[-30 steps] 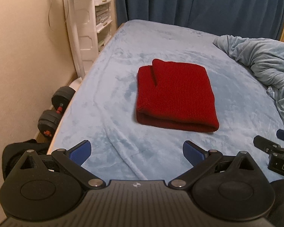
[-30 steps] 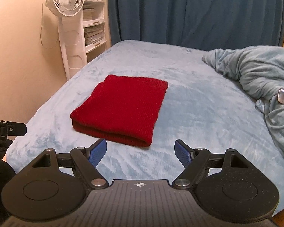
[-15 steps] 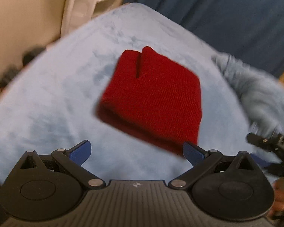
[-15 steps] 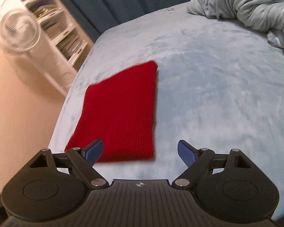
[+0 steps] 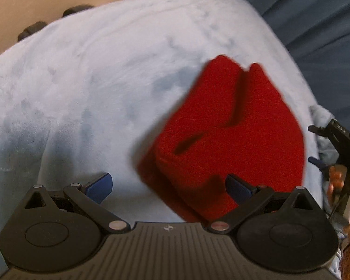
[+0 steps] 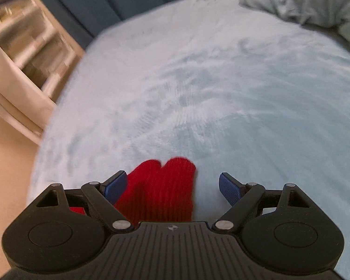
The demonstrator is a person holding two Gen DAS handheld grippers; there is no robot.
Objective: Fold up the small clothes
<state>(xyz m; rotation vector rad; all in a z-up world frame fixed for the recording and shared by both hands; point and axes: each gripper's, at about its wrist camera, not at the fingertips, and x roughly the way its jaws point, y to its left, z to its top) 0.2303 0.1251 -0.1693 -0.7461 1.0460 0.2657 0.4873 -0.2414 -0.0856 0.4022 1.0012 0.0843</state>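
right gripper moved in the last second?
Yes. The right gripper has advanced over the light blue fleece bed cover; the folded red knit garment now sits between its open jaws.

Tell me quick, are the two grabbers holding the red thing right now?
Left gripper: open, holding nothing; the red knit garment lies ahead.
Right gripper: open, holding nothing, over the garment's end.

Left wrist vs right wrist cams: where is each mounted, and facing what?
Left wrist: on the left tool, looking down at the red knit garment on the blue bed cover; right tool and hand at the edge.
Right wrist: on the right tool, over the garment's end, facing the crumpled blanket.
Shared: garment, bed cover.
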